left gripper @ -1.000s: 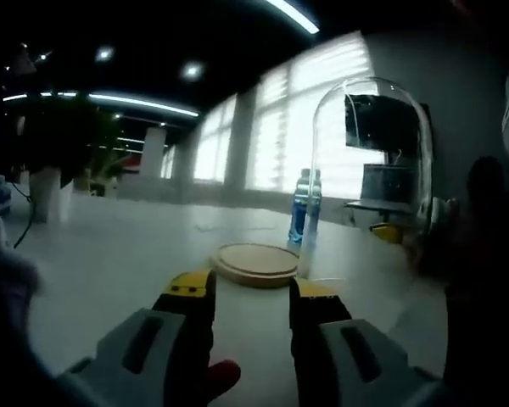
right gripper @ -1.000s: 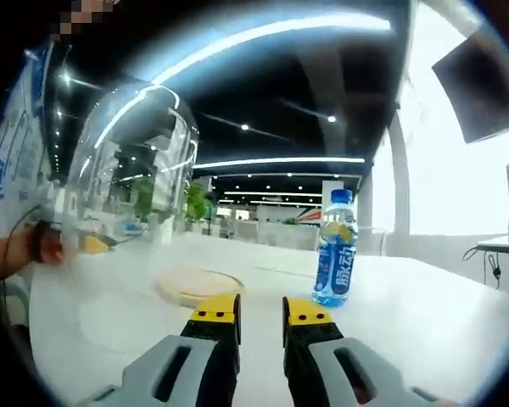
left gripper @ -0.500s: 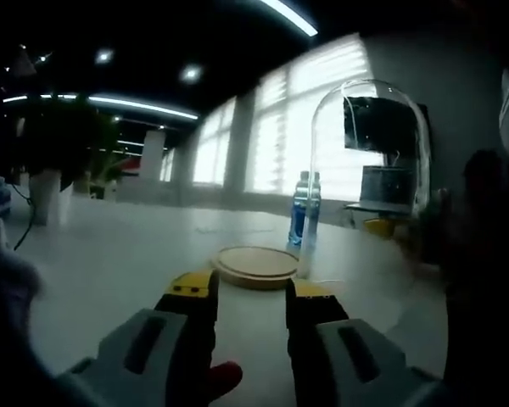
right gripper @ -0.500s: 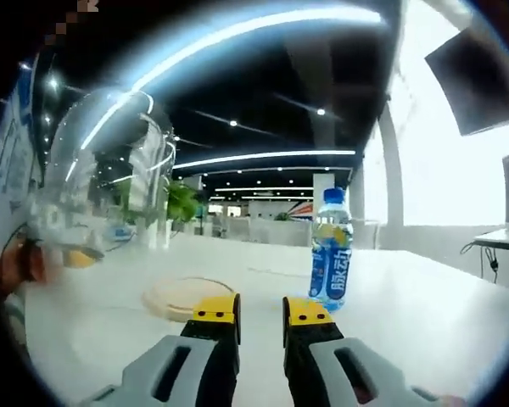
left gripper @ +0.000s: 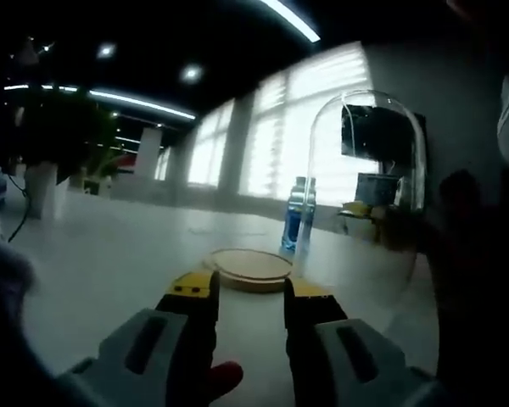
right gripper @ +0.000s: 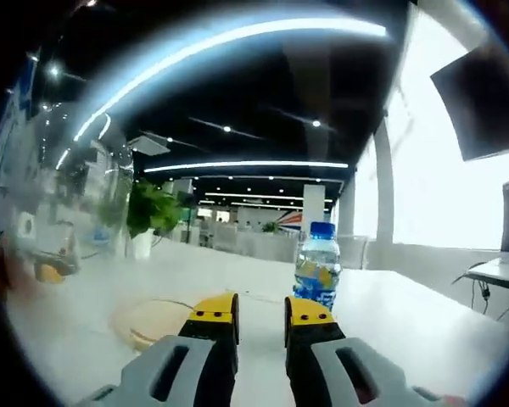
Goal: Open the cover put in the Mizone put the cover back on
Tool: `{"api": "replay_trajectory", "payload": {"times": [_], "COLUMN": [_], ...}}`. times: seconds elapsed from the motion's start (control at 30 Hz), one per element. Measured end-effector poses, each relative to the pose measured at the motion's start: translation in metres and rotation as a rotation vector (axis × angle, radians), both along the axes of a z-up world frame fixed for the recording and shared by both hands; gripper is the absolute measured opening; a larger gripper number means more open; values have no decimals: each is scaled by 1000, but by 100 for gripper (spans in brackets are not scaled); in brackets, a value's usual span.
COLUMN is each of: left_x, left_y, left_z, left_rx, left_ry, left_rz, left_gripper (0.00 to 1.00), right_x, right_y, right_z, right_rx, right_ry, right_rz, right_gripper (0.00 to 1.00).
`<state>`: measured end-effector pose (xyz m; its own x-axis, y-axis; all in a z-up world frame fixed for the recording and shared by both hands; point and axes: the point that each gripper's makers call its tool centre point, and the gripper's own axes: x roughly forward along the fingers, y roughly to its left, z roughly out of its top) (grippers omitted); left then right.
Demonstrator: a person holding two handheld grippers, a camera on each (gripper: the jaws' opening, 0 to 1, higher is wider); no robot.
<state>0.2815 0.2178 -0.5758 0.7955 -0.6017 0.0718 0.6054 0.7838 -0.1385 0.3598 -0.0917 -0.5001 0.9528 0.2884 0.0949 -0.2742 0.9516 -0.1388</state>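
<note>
A blue-labelled Mizone bottle [right gripper: 316, 270] stands upright on the white table [right gripper: 407, 322], just beyond and slightly right of my right gripper [right gripper: 260, 309]. That gripper is open by a narrow gap with nothing in it. The round wooden base [right gripper: 151, 320] lies bare to its left. The clear glass dome cover [right gripper: 59, 195] stands off the base at the far left. In the left gripper view the base [left gripper: 250, 264] lies straight ahead of my left gripper [left gripper: 248, 288], which is open and empty. There the dome [left gripper: 365, 186] rises right of the base, with the bottle [left gripper: 295, 216] behind its edge.
A person's dark shape [left gripper: 479, 254] stands at the right of the left gripper view, close to the dome. Bright windows [left gripper: 322, 127] lie behind the table. A potted plant [right gripper: 148, 216] stands at the table's far end.
The right gripper view has swung: bottle and base sit lower and closer to the jaws, the dome further left. The left gripper's jaws have narrowed slightly.
</note>
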Motion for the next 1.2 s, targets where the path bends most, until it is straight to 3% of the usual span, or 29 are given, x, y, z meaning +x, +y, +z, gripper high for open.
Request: {"api": "replay_trajectory", "payload": {"times": [0.17,0.3,1.2], "left_x": [0,-1,-3], "left_y": [-2,-4,-8], "left_z": [-2,-4,-5], "left_rx": [7,34,56], "left_ry": [6,3,11], "left_rz": [-7,-5,-7], "left_gripper": [23,23,21], "right_x": [17,36,133], "right_y": [-7,-14,-43], "right_z": [23,30,47], "right_rx": [2,-12,-34], "right_ry": [-37,-38,25], "right_rz": [-17,-47,-153], "right_gripper": [15,15,18]}}
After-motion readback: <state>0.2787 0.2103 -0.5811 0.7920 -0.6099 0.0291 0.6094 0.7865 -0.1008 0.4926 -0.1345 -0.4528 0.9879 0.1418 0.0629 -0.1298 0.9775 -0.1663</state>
